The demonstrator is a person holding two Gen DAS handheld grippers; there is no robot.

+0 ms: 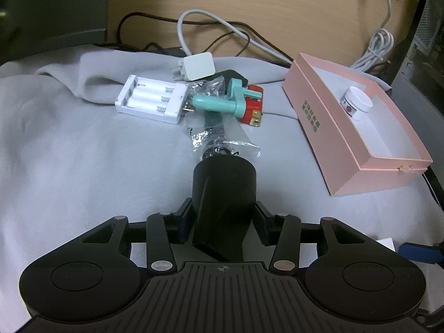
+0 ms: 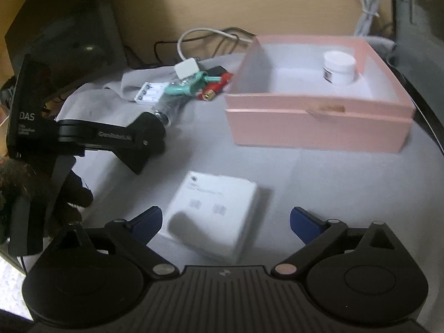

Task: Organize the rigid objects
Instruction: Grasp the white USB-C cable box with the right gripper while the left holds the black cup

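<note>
My left gripper (image 1: 223, 194) is shut on a black cone-shaped piece (image 1: 223, 183), held just above the grey cloth. It also shows in the right wrist view (image 2: 144, 141). Ahead lies a pile: a white battery holder (image 1: 151, 100), a teal plastic part (image 1: 219, 101), a red circuit board (image 1: 252, 108), a white charger (image 1: 198, 66) and a clear bag (image 1: 219, 136). A pink box (image 1: 347, 127) on the right holds a white jar (image 1: 356, 102). My right gripper (image 2: 226, 219) is open, its blue fingertips either side of a flat white box (image 2: 213, 216).
A grey cloth (image 1: 83, 152) covers the table. Black and white cables (image 1: 222, 30) lie behind the pile against the wooden wall. A coiled white cable (image 1: 374, 50) sits behind the pink box. A dark case (image 1: 52, 11) stands at the back left.
</note>
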